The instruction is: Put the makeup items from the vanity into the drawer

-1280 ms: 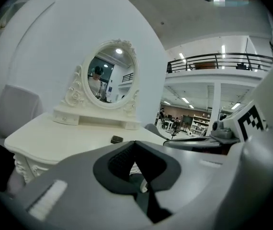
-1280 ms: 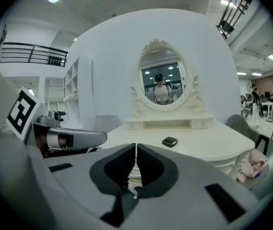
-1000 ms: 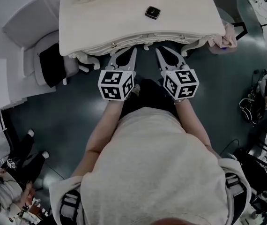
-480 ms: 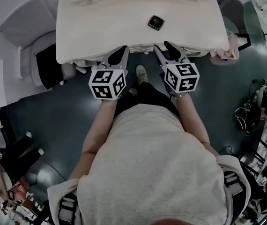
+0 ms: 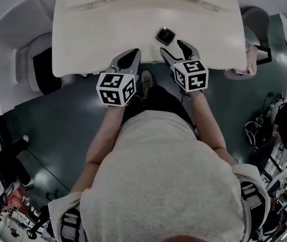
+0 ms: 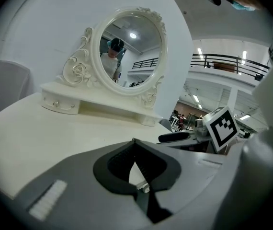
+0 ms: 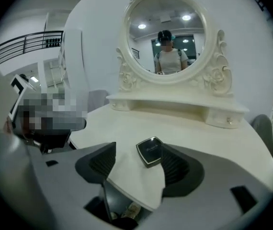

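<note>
A big cream worktop [image 5: 108, 39] is seen from above, with a dark floor [image 5: 58, 115] under its front edge. At the back edge of the worktop a round mirror [image 7: 167, 37] in a curly white frame is set up straight. The same mirror [image 6: 131, 47] is seen from the left side too. Under the mirror a low shelf [image 7: 179, 107] with little drawers is laid along the back edge.

The left hand-held gripper [image 5: 128, 59] is held over the front edge of the worktop, a bit left of the middle. In the left gripper view its tips [image 6: 135, 145] are seen pressed together, and nothing is held between them.

The right hand-held gripper [image 5: 173, 49] is held over the front edge too, just right of the middle. Its jaws have just been opening and are spread wide apart [image 7: 137, 163]. Nothing is squeezed by them.

A small black square compact [image 5: 165, 35] is laid flat on the worktop, near the front edge and a little right of the middle. It is found just ahead of the right tips. In the right gripper view the compact [image 7: 150, 151] is seen in the gap, close to the right-hand jaw, but it is not pinched.
</note>
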A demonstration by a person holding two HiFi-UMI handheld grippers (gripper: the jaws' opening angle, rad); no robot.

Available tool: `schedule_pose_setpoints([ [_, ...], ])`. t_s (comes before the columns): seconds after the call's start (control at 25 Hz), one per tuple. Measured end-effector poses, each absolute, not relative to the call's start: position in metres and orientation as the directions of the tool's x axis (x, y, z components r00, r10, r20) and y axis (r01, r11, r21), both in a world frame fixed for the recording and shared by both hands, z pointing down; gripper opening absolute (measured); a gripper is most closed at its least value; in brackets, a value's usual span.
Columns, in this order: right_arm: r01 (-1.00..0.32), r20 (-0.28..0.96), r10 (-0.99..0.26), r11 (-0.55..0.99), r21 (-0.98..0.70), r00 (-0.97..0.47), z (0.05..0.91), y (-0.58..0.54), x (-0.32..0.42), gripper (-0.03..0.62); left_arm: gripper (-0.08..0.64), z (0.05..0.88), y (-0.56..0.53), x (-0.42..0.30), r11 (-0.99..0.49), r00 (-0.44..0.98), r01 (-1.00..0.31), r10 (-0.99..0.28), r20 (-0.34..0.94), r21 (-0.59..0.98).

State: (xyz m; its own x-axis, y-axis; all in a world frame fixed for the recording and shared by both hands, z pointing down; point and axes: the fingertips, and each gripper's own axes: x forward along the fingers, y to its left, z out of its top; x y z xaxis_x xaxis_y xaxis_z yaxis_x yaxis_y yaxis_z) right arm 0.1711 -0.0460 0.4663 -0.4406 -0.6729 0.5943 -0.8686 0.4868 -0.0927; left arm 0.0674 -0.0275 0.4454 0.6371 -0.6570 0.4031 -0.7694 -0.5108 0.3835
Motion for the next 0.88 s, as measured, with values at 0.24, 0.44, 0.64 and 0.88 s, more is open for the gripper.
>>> schedule_pose_setpoints([
  [0.24,-0.813,0.648,-0.605,0.581,-0.038,-0.463,0.491,-0.073,0.171,0.297,0.009,0.466,-0.045,0.078,-0.479,0.627,-0.778,-0.634,0.453,0.406],
  [0.44,-0.770,0.684,-0.564,0.639,0.006,-0.463,0.513,-0.087,0.175,0.313,0.009,0.483,-0.055,0.086,-0.464,0.625,-0.780,-0.613,0.484,0.419],
  [0.64,-0.737,0.697,-0.516,0.675,-0.028,-0.498,0.526,-0.093,0.174,0.322,0.009,0.492,-0.060,0.094,-0.470,0.632,-0.775,-0.584,0.509,0.423],
  [0.88,-0.703,0.689,-0.484,0.709,-0.053,-0.539,0.530,-0.099,0.169,0.322,0.009,0.498,-0.064,0.097,-0.458,0.623,-0.782,-0.584,0.520,0.423],
])
